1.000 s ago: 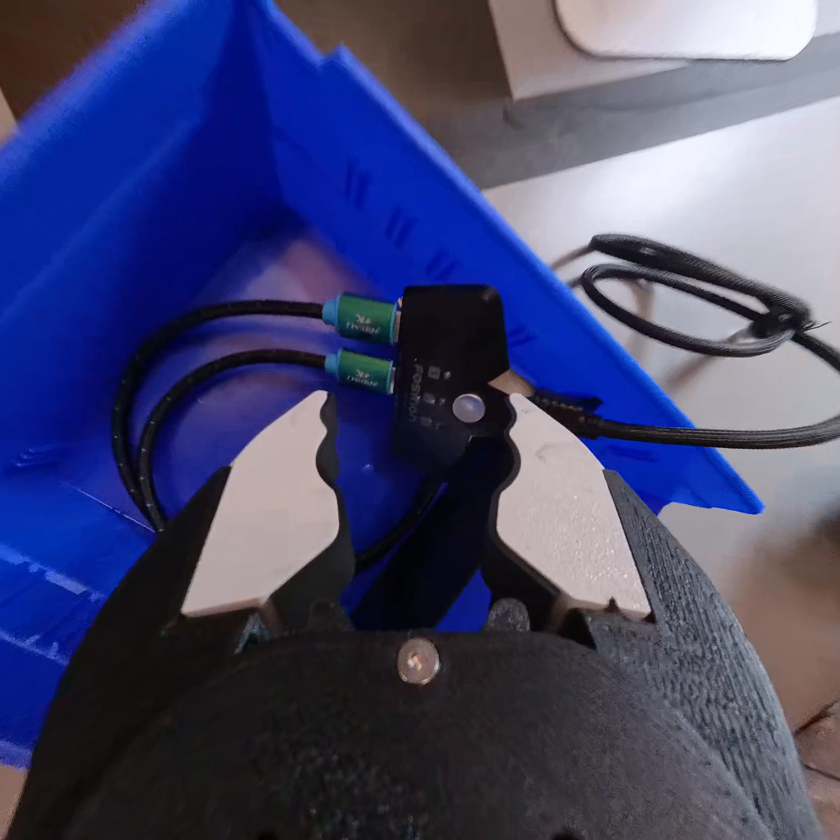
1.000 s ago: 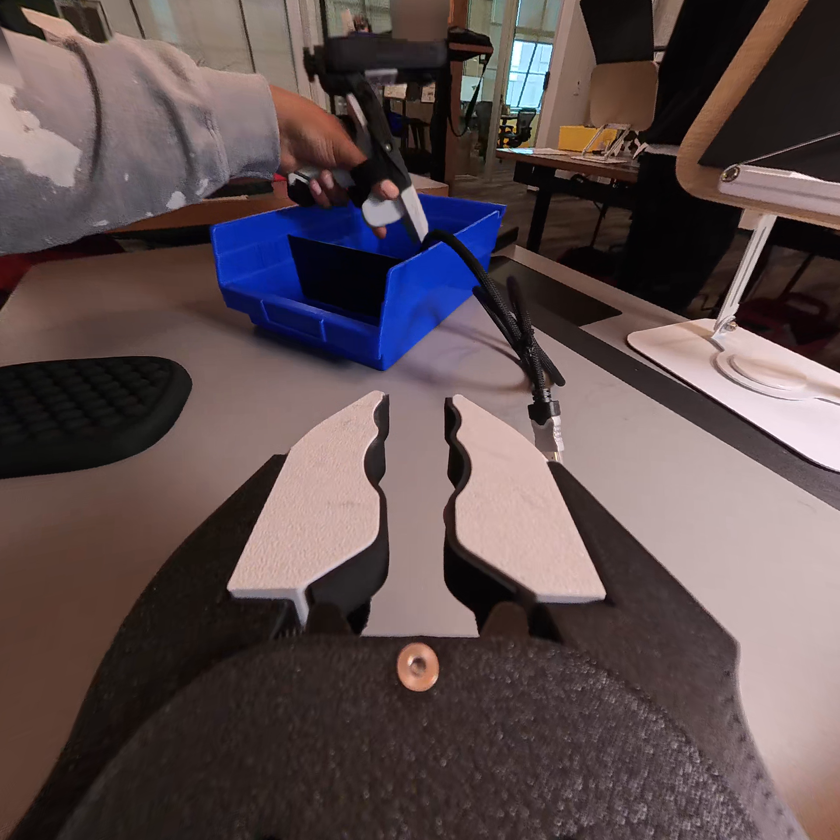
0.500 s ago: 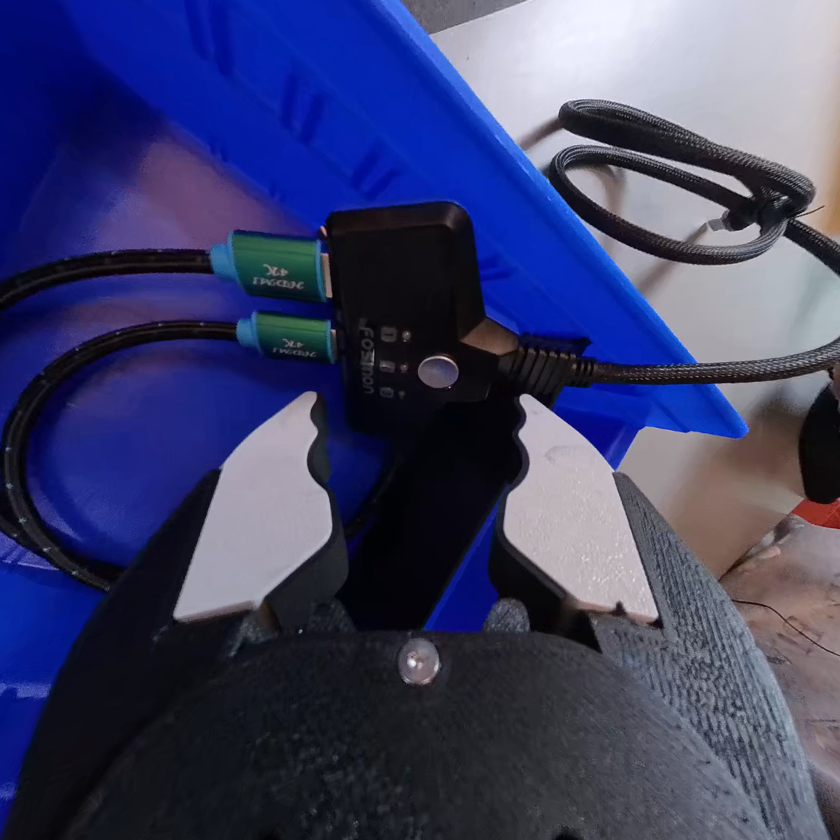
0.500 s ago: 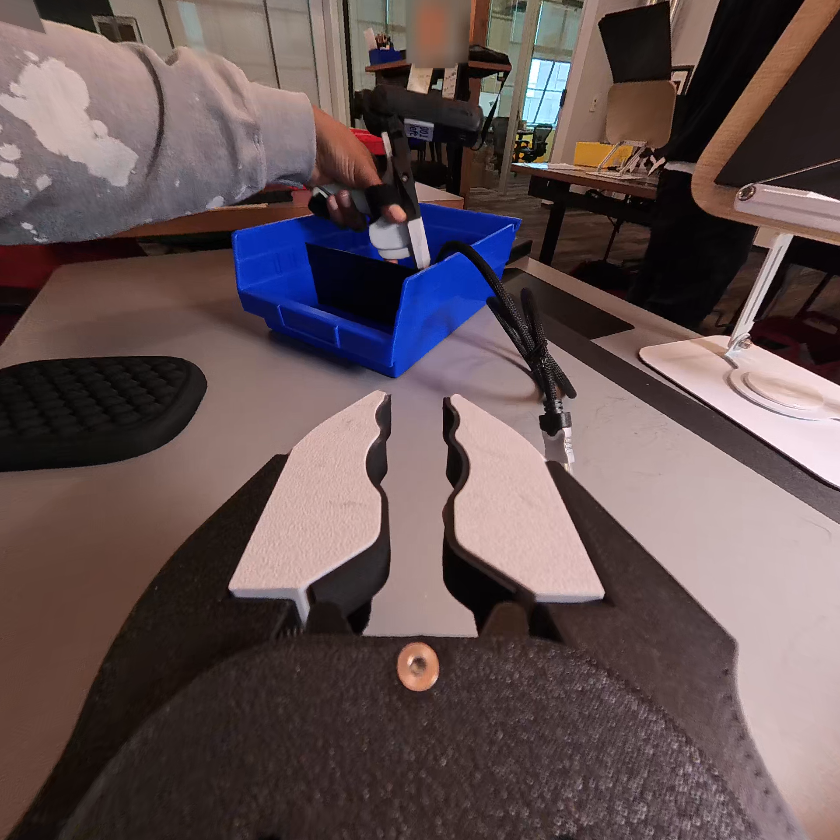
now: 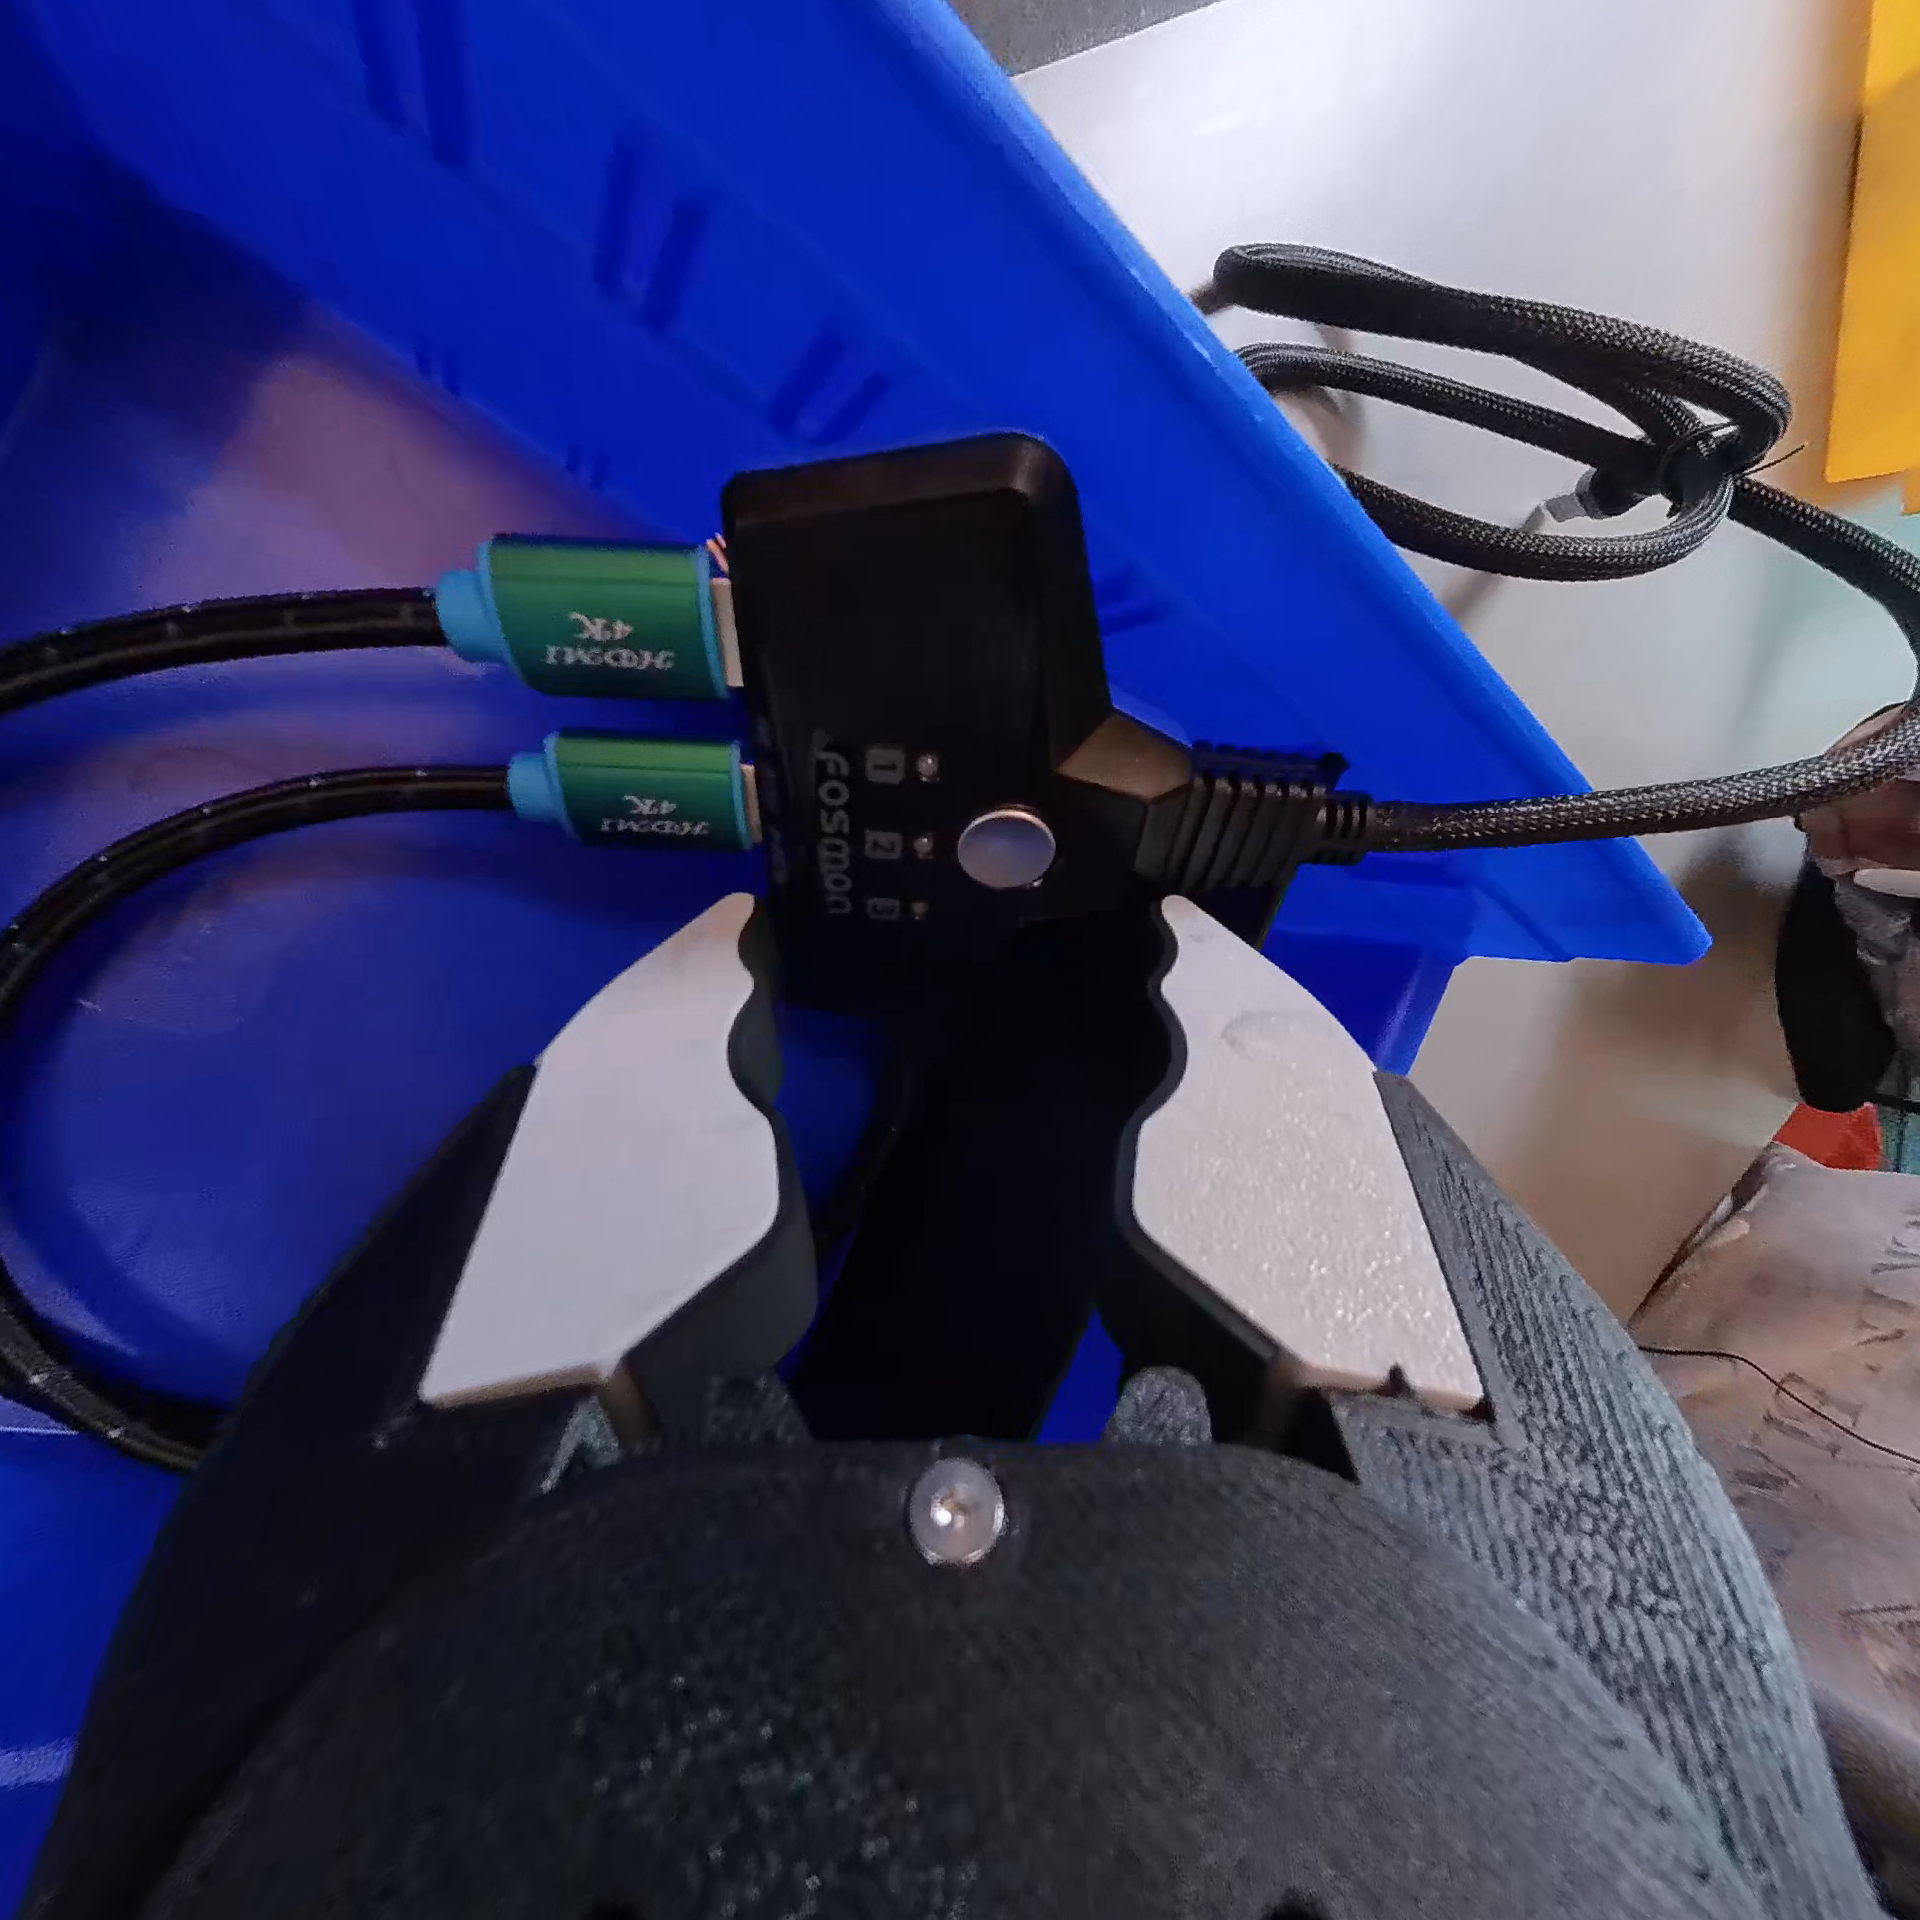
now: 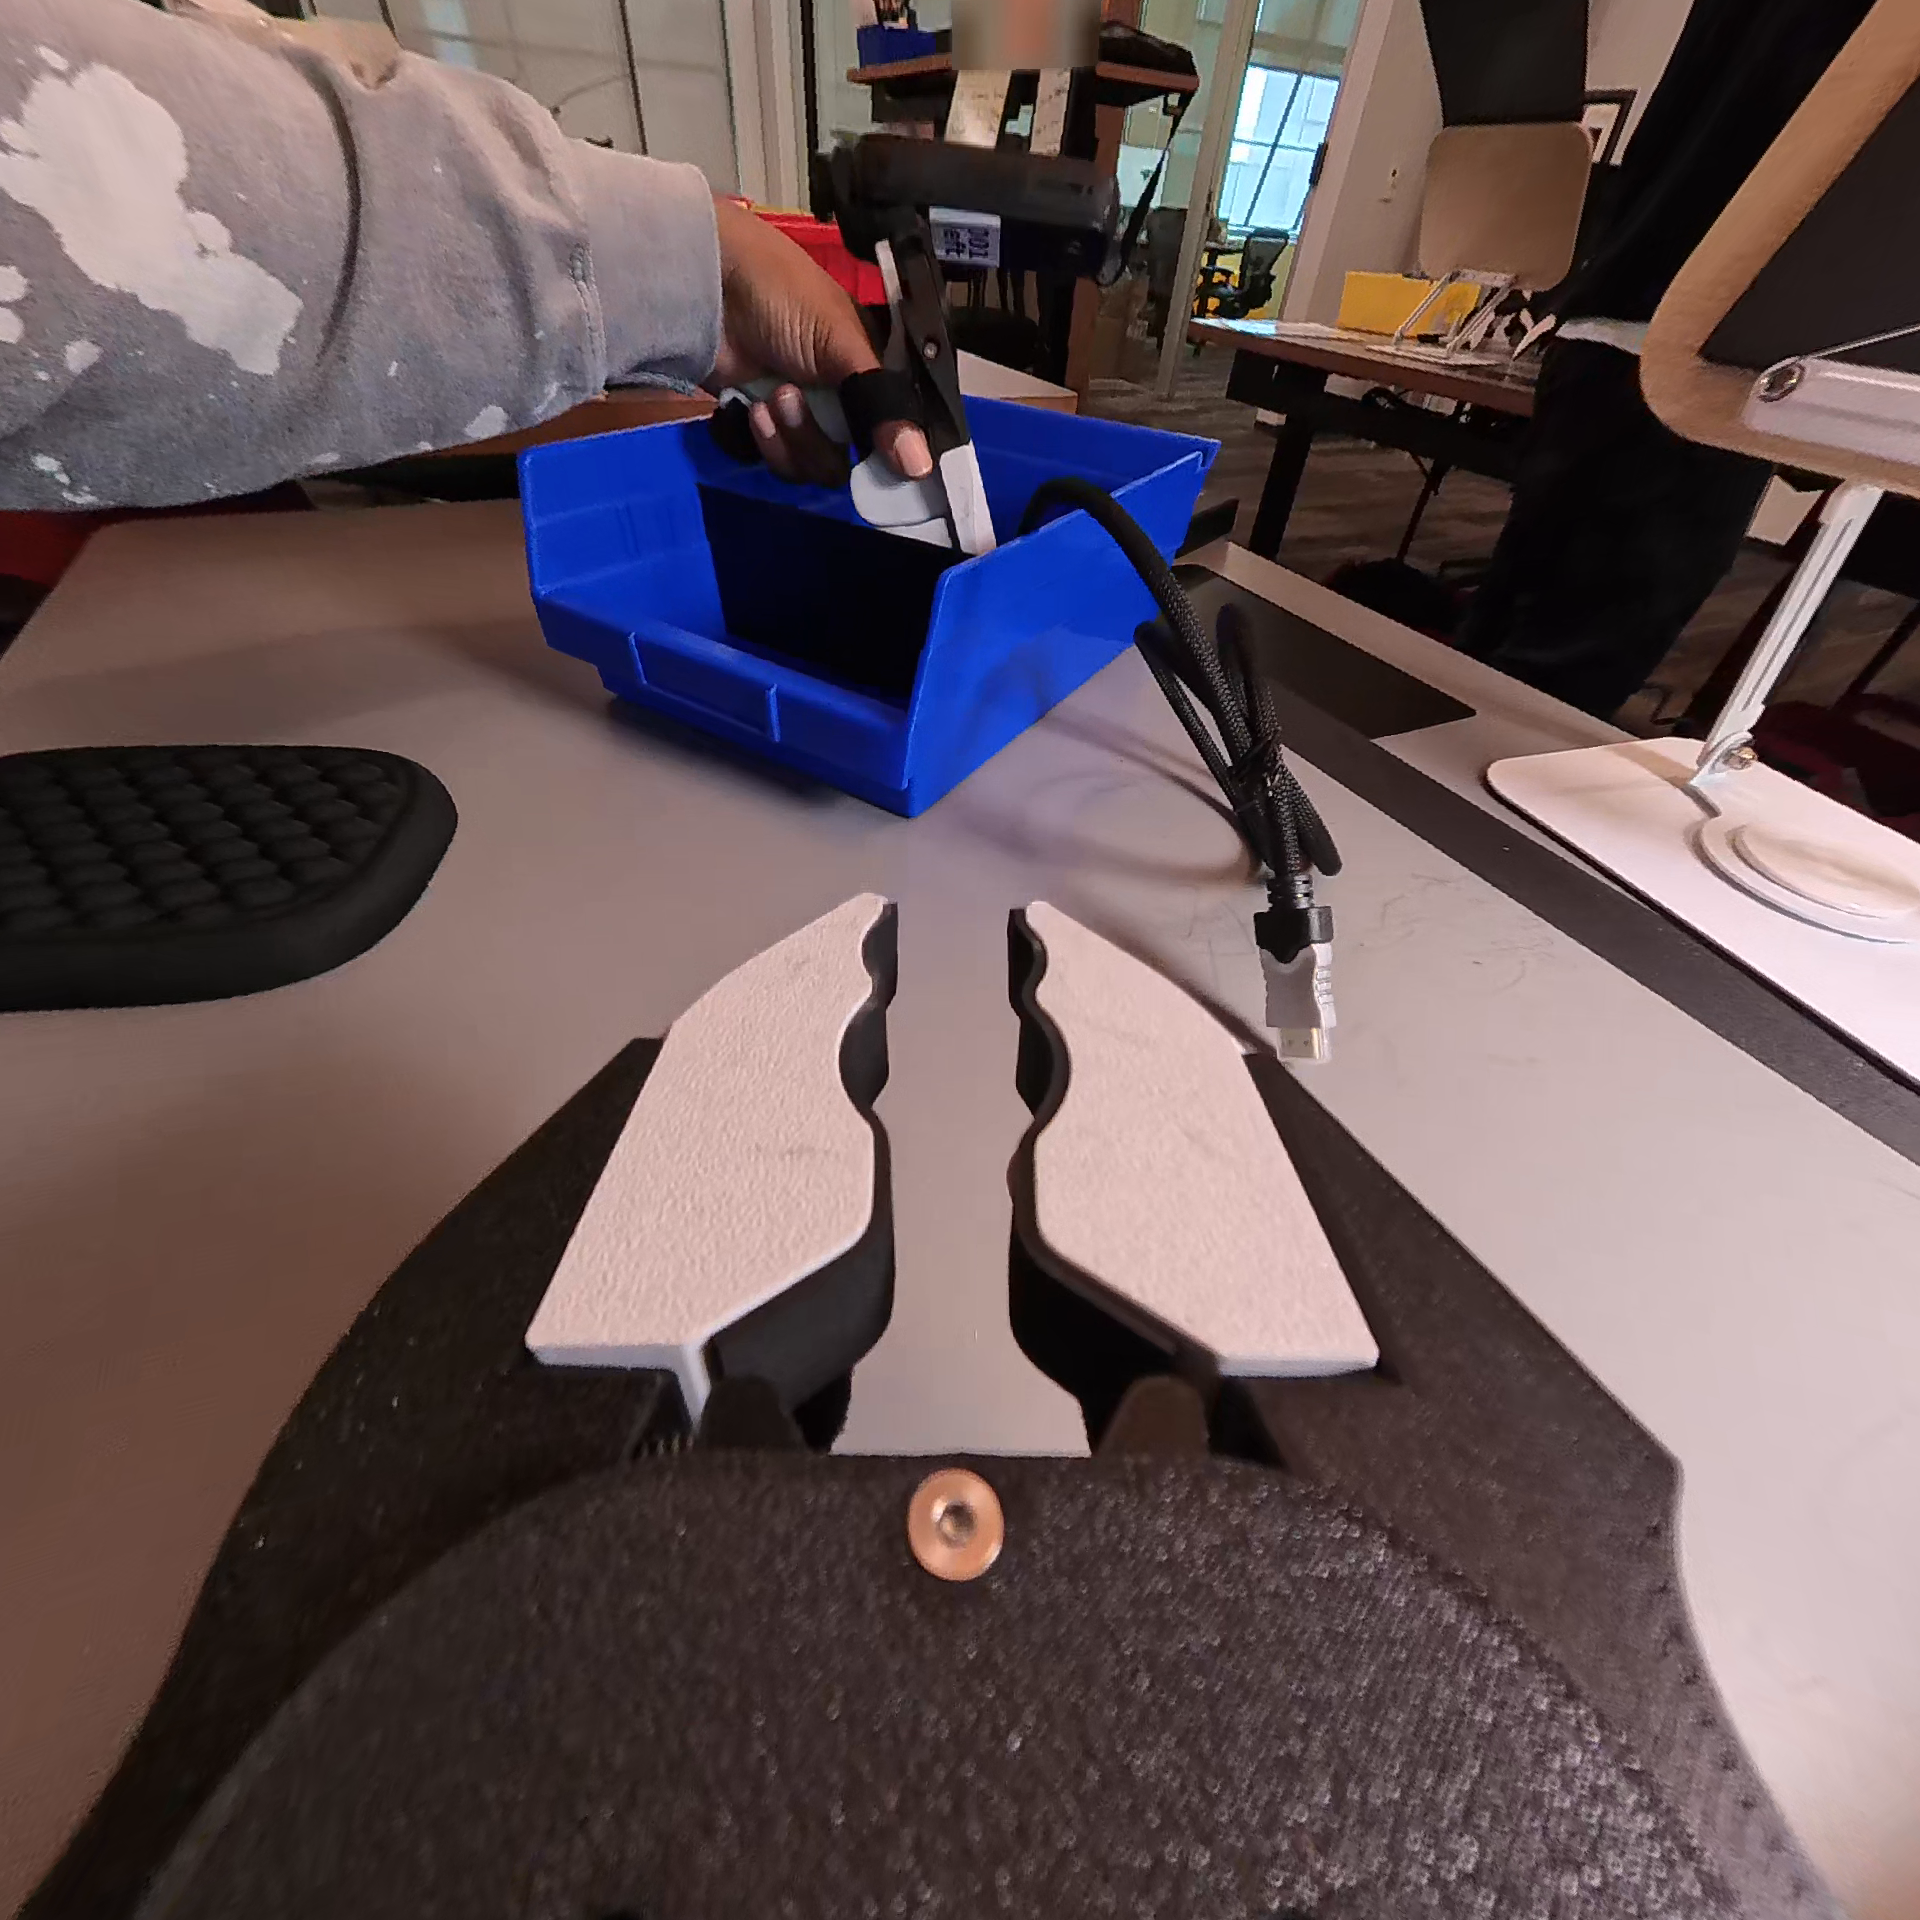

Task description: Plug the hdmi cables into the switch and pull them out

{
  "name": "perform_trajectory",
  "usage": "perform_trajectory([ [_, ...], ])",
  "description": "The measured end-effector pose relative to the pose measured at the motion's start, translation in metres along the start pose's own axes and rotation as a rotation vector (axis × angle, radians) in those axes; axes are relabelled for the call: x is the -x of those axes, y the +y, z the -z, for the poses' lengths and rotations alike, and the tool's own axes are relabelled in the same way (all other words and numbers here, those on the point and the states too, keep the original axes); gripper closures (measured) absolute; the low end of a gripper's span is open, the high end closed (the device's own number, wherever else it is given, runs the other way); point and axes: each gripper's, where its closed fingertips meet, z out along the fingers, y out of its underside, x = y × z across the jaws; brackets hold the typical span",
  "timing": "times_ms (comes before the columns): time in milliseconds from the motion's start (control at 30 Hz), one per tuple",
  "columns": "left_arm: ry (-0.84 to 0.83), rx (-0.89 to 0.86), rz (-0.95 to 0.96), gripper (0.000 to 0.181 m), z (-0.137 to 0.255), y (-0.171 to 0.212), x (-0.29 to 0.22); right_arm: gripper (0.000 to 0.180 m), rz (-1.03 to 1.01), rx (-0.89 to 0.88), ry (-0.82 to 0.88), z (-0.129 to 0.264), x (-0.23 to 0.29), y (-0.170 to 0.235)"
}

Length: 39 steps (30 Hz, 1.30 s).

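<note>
In the left wrist view the left gripper (image 5: 956, 914) hangs over the blue bin (image 5: 935, 260), its jaws spread wide with the lower end of the black HDMI switch (image 5: 914, 717) just at their tips; whether either tip touches the switch cannot be told. The switch sits at the centre of the frame, inside the bin near its right wall. Two green-shelled HDMI plugs (image 5: 613, 629) enter its left side, one above the other, and their braided black cables (image 5: 208, 634) curve away to the left edge across the bin floor. From the switch's right side a ribbed strain relief leads into the switch's own braided cable (image 5: 1558, 810), which passes over the bin's wall and coils on the grey bench (image 5: 1455, 156) at the upper right.

In the right wrist view the right gripper (image 6: 951, 914) lies low over the bench in the lower half of the frame, its jaws parted by a narrow gap and holding nothing. The bin (image 6: 1039, 644) stands above centre, with a hand (image 6: 800, 343) holding the left gripper (image 6: 961, 509) down into it. The braided cable (image 6: 1195, 665) drops from the bin to the bench, ending in a silver plug (image 6: 1297, 987) just right of the right gripper's tips. A black textured pad (image 6: 187, 862) lies at the left edge.
</note>
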Motion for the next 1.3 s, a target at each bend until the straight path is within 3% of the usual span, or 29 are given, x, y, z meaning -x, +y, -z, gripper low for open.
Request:
perform_trajectory([
  [67, -0.018, -0.01, -0.018, 0.113, 0.003, 0.0, 0.001, 0.16, 0.003, 0.001, 0.002, 0.0, 0.0, 0.001],
  [100, -0.048, -0.013, -0.041, 0.128, 0.006, 0.001, 0.004, 0.16, 0.004, -0.001, 0.003, 0.0, -0.001, 0.001],
  [133, -0.067, -0.055, -0.063, 0.129, 0.01, -0.003, 0.005, 0.161, 0.006, -0.004, 0.005, 0.001, -0.001, 0.0],
  [567, -0.174, -0.302, -0.21, 0.13, 0.057, -0.009, -0.017, 0.161, 0.048, -0.024, 0.021, 0.004, -0.002, -0.007],
  [833, -0.264, -0.618, -0.317, 0.132, 0.11, -0.032, -0.057, 0.161, 0.047, -0.049, 0.018, 0.006, 0.0, -0.012],
  [1300, -0.39, -0.926, -0.5, 0.133, 0.174, -0.046, -0.126, 0.161, 0.025, -0.04, 0.052, 0.004, -0.007, -0.006],
])
